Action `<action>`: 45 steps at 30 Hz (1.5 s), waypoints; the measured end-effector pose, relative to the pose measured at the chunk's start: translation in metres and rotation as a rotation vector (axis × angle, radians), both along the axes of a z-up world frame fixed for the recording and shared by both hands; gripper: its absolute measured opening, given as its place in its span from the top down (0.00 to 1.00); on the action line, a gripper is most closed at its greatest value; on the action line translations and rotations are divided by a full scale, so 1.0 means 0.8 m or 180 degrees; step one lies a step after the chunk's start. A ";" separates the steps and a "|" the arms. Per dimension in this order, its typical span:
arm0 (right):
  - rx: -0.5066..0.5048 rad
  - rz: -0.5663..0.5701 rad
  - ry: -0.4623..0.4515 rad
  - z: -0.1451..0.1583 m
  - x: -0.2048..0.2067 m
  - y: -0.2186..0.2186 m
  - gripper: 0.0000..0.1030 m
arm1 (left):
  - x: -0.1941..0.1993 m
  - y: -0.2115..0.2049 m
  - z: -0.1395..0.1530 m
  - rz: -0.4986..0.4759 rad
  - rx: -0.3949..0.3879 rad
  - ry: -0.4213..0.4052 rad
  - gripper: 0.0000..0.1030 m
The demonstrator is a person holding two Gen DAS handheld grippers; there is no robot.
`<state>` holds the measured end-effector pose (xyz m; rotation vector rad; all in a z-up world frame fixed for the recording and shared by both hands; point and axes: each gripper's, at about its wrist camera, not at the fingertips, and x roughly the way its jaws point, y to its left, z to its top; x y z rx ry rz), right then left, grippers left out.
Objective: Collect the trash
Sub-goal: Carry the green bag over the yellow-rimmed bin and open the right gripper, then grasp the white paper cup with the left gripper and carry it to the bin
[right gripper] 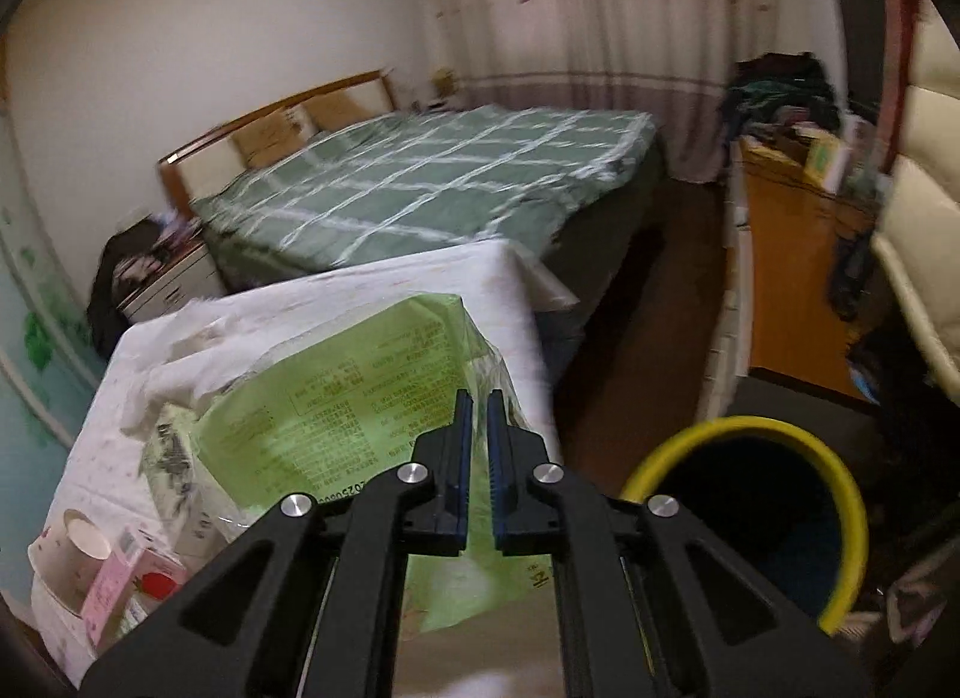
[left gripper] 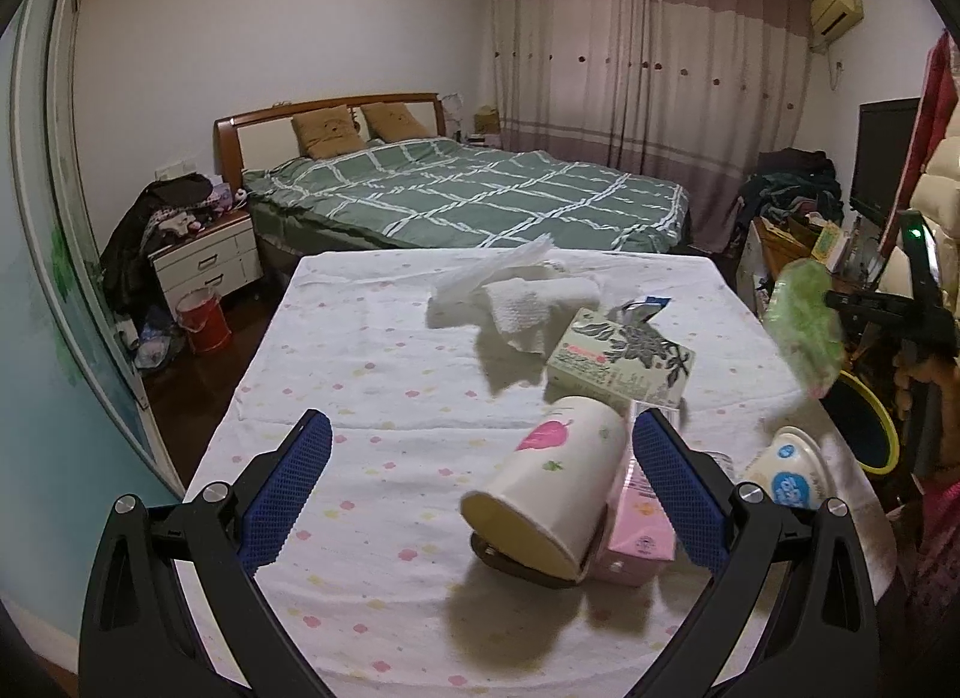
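My left gripper (left gripper: 480, 452) is open above the cloth-covered table (left gripper: 360, 374). A tipped paper cup (left gripper: 549, 482) lies between its fingers, beside a pink carton (left gripper: 639, 536). Past them lie a green tissue box (left gripper: 624, 362), crumpled white tissues (left gripper: 510, 293) and a white yogurt cup (left gripper: 789, 470). My right gripper (right gripper: 478, 404) is shut on a green plastic wrapper (right gripper: 336, 404) and holds it in the air at the table's right edge; the wrapper also shows in the left wrist view (left gripper: 804, 329). A yellow-rimmed trash bin (right gripper: 750, 518) stands on the floor to its right.
A bed with a green checked cover (left gripper: 468, 188) lies behind the table. A nightstand (left gripper: 204, 260) and a red bucket (left gripper: 201, 317) stand at the left. A cluttered wooden desk (right gripper: 792, 254) and a cream chair (right gripper: 924, 254) are at the right.
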<state>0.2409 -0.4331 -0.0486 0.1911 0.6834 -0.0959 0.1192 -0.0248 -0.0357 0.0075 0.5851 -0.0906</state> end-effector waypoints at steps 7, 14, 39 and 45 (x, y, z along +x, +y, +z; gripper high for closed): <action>0.0017 -0.0637 0.0062 -0.017 -0.054 -0.097 0.95 | -0.013 -0.016 0.005 -0.0075 0.0011 -0.0031 0.04; 0.0024 -0.1154 0.0222 -0.057 -0.072 -0.171 0.95 | -0.022 -0.034 0.008 -0.0174 0.0035 -0.0016 0.04; 0.0022 -0.1117 0.0151 -0.076 -0.129 -0.126 0.55 | -0.002 -0.035 -0.024 -0.0347 0.0102 0.0243 0.04; 0.0075 -0.0942 0.0176 -0.084 -0.145 -0.094 0.54 | 0.028 -0.025 -0.054 -0.0550 0.0061 0.0431 0.04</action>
